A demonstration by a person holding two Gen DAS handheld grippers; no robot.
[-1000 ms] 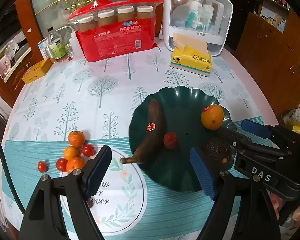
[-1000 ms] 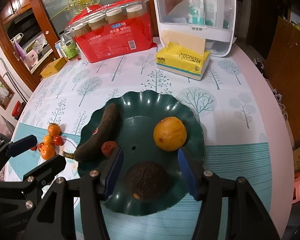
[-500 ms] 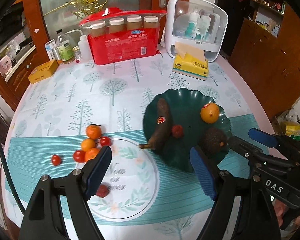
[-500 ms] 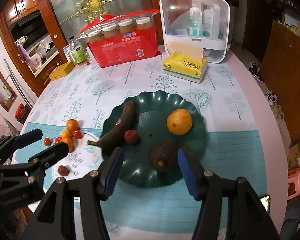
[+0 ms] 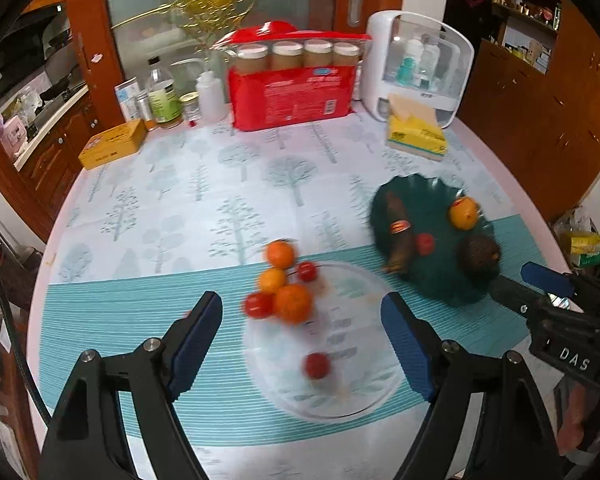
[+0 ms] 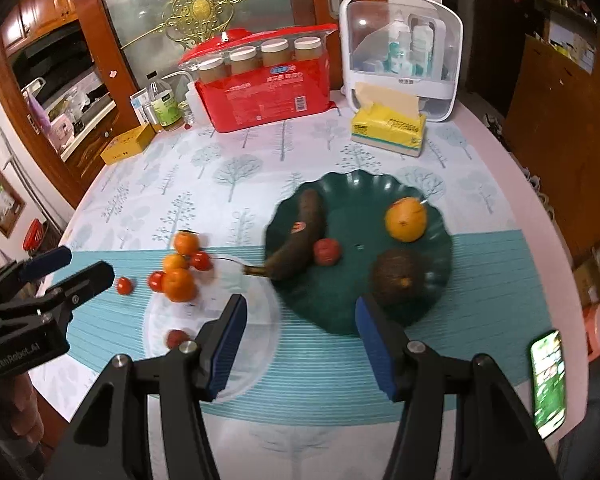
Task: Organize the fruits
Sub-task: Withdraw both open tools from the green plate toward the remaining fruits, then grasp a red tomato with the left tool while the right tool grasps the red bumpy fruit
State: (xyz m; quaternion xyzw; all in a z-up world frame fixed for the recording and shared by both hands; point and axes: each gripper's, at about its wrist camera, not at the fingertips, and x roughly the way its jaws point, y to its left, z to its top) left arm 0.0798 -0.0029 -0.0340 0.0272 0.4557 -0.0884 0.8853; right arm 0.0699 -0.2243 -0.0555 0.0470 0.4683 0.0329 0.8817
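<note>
A dark green scalloped plate (image 6: 428,300) holds a browned banana (image 6: 300,236), an orange (image 6: 406,219), a dark avocado (image 6: 396,276) and a small red fruit (image 6: 326,251). Left of it on the cloth lie small oranges (image 5: 293,303) and red tomatoes (image 5: 259,305), with one red fruit (image 5: 317,365) nearer me. My left gripper (image 5: 302,340) hovers open above that loose fruit, nothing between its fingers. My right gripper (image 6: 298,348) stands open and empty over the plate's near edge. In the left wrist view the plate (image 5: 440,288) sits at the right.
At the table's back stand a red pack of jars (image 6: 266,88), a white clear-fronted organiser (image 6: 400,56), a yellow tissue pack (image 6: 388,130), bottles (image 6: 166,106) and a yellow box (image 6: 128,144). A lit phone (image 6: 548,380) lies near the front right edge.
Both grippers have pulled back and up from the plate, so more table shows. The left one has shifted over the loose oranges and tomatoes. The fruit has not moved.
</note>
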